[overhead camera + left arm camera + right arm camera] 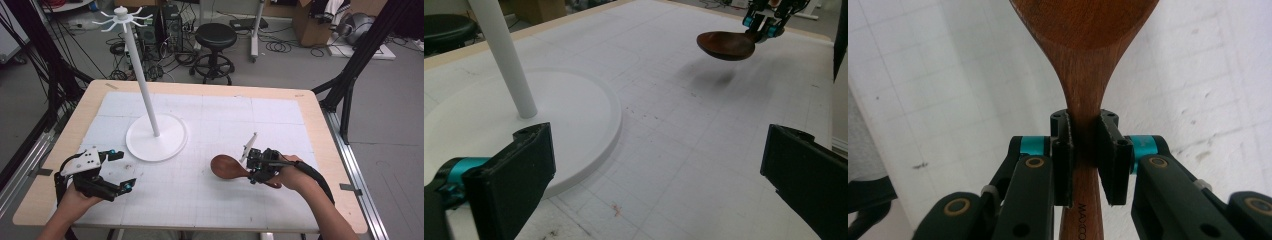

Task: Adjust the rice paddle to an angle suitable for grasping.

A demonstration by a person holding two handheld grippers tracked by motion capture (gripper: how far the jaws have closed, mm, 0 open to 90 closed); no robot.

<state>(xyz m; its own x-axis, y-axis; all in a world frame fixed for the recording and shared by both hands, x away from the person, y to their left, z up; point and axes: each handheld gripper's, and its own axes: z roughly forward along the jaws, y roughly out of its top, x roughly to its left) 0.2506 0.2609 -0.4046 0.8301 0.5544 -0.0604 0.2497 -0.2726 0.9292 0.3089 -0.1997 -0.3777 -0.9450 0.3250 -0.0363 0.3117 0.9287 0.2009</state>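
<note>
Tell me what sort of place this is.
Most likely a lab or workshop set up for recording: a gridded white table framed by black metal struts, with cables and a black stool on the floor behind.

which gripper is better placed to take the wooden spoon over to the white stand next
Right, probably. The right gripper is already shut on the wooden spoon, held off the table. The left gripper is open with nothing between its jaws, beside the white stand.
</note>
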